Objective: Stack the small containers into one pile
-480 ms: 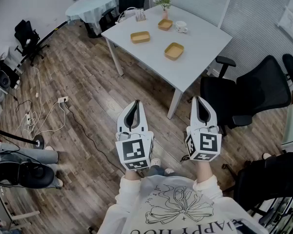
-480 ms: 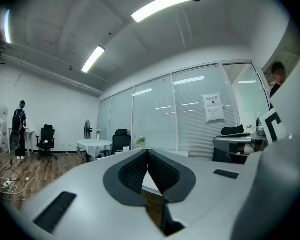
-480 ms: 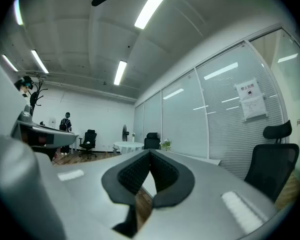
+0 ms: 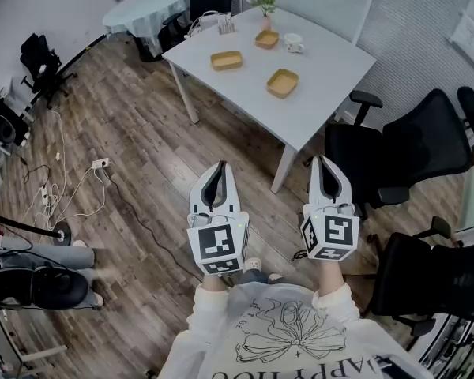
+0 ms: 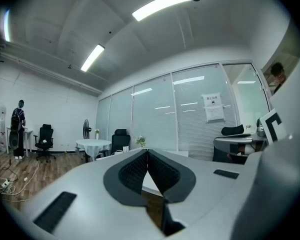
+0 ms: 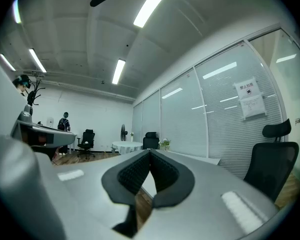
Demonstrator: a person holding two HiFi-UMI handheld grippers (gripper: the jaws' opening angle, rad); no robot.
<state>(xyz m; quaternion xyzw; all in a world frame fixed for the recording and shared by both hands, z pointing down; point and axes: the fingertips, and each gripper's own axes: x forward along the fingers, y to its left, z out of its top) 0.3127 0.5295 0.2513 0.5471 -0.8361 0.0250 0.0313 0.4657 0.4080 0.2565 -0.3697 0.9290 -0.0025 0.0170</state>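
Wood-floored office, white rectangular table (image 4: pixel 332 69): we reckon small shallow tan containers (image 4: pixel 282 83) light, stiff; pinch rim. Closed, empty: left hand-held gripper (image 4: pixel 219 168), right hand-held gripper (image 4: pixel 324 163).

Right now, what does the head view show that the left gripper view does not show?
Only the head view shows the three small containers, lying apart on the white table, a mug and the cables on the floor. Only the left gripper view shows the ceiling lights. Both show the round table with its cloth, the flowers, and the left gripper, shut and empty.
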